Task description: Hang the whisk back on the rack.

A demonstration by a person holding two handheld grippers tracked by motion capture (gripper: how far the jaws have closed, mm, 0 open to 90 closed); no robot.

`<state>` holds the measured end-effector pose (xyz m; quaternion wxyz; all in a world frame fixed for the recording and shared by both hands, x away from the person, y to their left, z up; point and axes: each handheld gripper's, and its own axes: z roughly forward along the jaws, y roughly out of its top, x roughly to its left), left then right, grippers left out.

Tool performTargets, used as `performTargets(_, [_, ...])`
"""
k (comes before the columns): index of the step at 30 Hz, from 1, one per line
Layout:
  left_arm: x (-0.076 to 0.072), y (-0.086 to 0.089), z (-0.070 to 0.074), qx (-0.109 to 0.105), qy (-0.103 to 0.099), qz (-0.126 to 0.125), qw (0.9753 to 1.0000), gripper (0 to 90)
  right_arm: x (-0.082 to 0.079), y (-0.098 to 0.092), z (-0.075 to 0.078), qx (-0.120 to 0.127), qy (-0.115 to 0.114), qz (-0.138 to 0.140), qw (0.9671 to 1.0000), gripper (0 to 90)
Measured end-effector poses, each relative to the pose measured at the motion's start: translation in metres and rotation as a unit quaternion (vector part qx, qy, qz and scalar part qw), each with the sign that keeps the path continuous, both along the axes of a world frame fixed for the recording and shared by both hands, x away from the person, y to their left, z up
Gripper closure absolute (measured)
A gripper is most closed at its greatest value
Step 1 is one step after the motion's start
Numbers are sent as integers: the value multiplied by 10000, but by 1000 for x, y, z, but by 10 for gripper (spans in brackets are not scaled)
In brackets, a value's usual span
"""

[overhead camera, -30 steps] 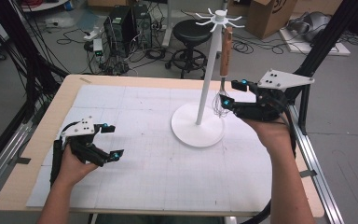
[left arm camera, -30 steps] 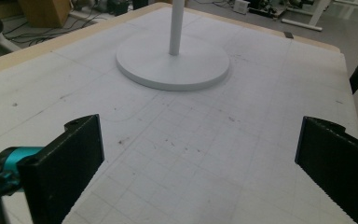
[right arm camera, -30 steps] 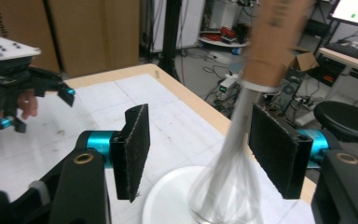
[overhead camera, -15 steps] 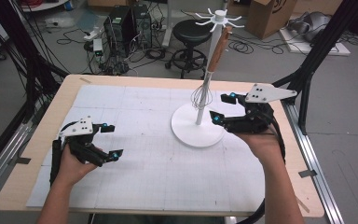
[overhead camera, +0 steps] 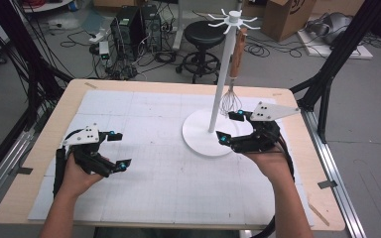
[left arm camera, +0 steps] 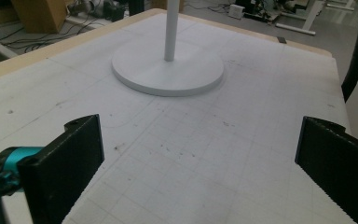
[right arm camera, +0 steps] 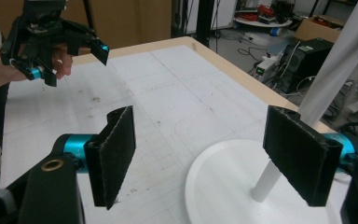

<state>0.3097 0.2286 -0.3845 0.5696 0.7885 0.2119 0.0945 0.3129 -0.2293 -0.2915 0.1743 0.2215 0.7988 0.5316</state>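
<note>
A white stand has a round base [overhead camera: 201, 136] and a thin pole [overhead camera: 221, 84] with hooks on top [overhead camera: 233, 19]. From one hook hangs a whisk by its wooden handle [overhead camera: 236, 59], its wire head [overhead camera: 231, 101] just above the base. My right gripper [overhead camera: 230, 127] is open over the base's right side, just below the wire head, holding nothing. In the right gripper view [right arm camera: 205, 154] its jaws frame the base [right arm camera: 223, 186] and pole [right arm camera: 270, 179]. My left gripper [overhead camera: 118, 149] rests open and empty at the mat's left; the left gripper view [left arm camera: 198, 158] looks toward the base [left arm camera: 168, 72].
A white gridded mat [overhead camera: 178, 173] covers the wooden table [overhead camera: 39, 148]. The left hand and its gripper [right arm camera: 67, 60] appear far off in the right gripper view. Behind the table are a black stool [overhead camera: 206, 34], computer cases [overhead camera: 129, 25] and floor cables.
My right gripper has drawn back toward the person and lower, away from the whisk's wire head, which stays hanging. The left gripper has not moved.
</note>
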Motion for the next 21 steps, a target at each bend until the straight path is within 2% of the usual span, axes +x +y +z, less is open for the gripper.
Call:
performTargets(9, [0, 0, 0, -22, -2, -5, 10000, 17, -1, 6, -23, 59, 134, 74, 9999, 231])
performTargets(17, [0, -1, -1, 20, 13, -35, 10000, 17, -2, 9, -35, 60, 250, 128, 9996, 222])
performTargets(21, [2, -1, -1, -59, 46, -37, 10000, 17, -5, 7, -43, 128, 307, 88, 9994, 216])
